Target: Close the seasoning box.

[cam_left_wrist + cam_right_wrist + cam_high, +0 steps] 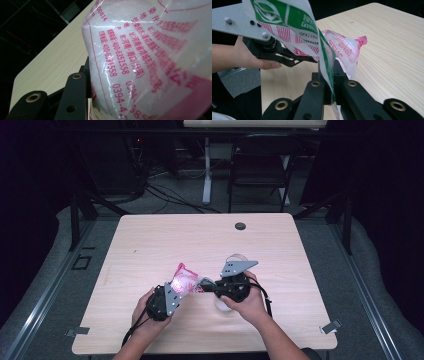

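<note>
Dark floor, cables and a folding chair [260,162] lie beyond the far edge of a pale wooden table [150,235], whose far half stands bare. A plastic bag [184,281] printed in pink, with white contents, hangs just above the near middle of the table, stretched between both hands. Its long axis runs left to right, tilting up toward the far left. The left tongs [176,292], partly closed, hold the filled body of the bag [150,62] from the near left. The right tongs [329,92], closed tight, pinch a thin green-printed edge of the bag [294,20] from the right. Both hands sit equally near. A clear round container [235,257] rests just behind the right hand; open room lies on the far side and to the left.
</note>
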Action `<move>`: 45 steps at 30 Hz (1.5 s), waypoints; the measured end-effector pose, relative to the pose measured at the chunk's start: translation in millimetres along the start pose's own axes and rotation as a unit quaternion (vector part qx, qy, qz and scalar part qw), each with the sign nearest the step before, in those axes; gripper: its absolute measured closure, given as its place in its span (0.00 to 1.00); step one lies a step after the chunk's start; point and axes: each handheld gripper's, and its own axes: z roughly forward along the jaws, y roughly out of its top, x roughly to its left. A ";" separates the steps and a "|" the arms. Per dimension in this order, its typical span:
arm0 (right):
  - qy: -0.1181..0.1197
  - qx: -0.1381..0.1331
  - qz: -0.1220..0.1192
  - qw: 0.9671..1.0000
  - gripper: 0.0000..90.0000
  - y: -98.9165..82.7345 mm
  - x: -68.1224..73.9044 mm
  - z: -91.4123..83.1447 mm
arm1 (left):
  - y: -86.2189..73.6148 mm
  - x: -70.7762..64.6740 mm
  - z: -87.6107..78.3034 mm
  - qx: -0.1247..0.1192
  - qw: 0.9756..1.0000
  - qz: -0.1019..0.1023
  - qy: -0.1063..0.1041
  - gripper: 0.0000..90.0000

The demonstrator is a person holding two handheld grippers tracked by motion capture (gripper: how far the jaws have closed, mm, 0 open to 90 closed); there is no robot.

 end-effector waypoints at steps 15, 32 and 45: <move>-0.007 -0.004 0.009 1.000 0.85 -1.8 -2.4 -7.9 | 4.4 1.9 0.1 0.002 0.999 0.027 0.037 0.71; -0.040 -0.009 -0.045 0.998 0.61 3.2 4.1 -15.6 | 1.4 5.1 2.4 0.013 0.998 0.034 0.046 0.71; -0.037 -0.002 -0.084 0.996 0.58 5.9 14.7 -9.9 | 3.3 0.5 2.5 0.014 0.998 0.051 0.044 0.71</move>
